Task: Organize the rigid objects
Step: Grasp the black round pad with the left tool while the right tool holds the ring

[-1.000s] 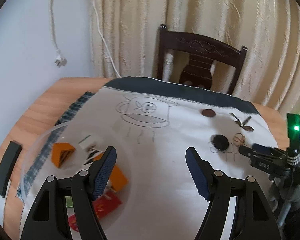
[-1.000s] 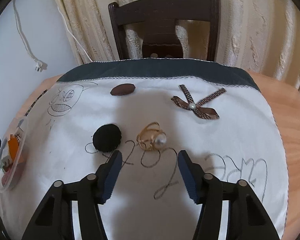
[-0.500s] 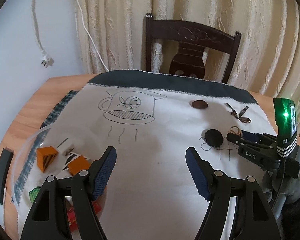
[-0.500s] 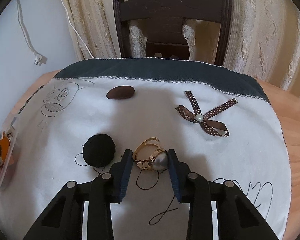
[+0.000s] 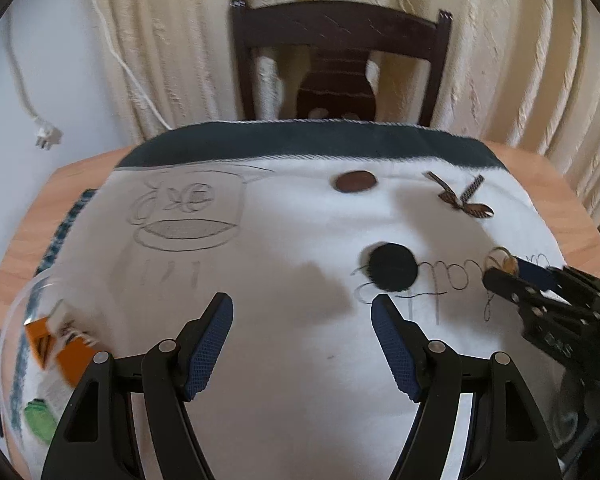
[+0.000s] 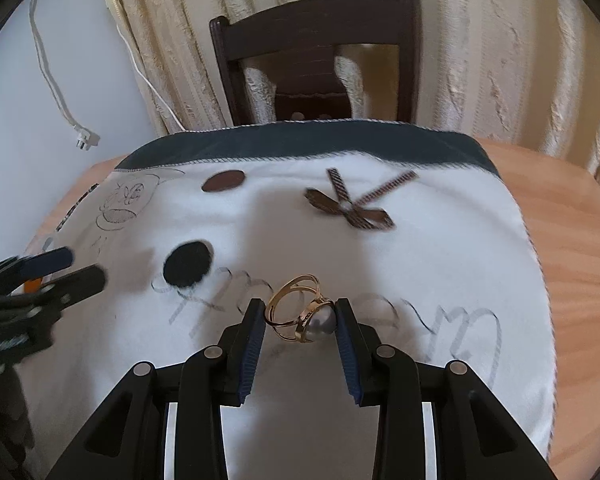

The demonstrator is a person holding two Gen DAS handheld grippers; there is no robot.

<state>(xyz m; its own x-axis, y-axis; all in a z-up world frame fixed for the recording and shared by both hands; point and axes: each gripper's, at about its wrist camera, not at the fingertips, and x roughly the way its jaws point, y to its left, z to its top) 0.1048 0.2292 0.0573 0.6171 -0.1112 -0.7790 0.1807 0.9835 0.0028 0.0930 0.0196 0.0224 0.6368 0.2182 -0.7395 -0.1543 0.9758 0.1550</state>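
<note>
While the right gripper [image 6: 300, 316] is clamped on the gold pearl ring [image 6: 302, 310] just above the white cloth [image 6: 440, 264], the left gripper [image 5: 302, 320] hovers over the cloth with its jaws wide apart and empty. A clear bowl [image 5: 20, 304] of orange blocks [image 5: 40, 342] sits at the cloth's left edge. Farther out lie a black disc [image 6: 188, 262], a brown oval [image 6: 223, 181] and a ribbon bow [image 6: 352, 206], well apart, before a dark chair [image 6: 320, 36].

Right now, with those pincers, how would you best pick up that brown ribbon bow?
Pinch the ribbon bow at its knotted middle, coming straight down from above. It lies flat on the white cloth, and its four thin tails would likely flop or slip; the centre is the thickest part.
</note>
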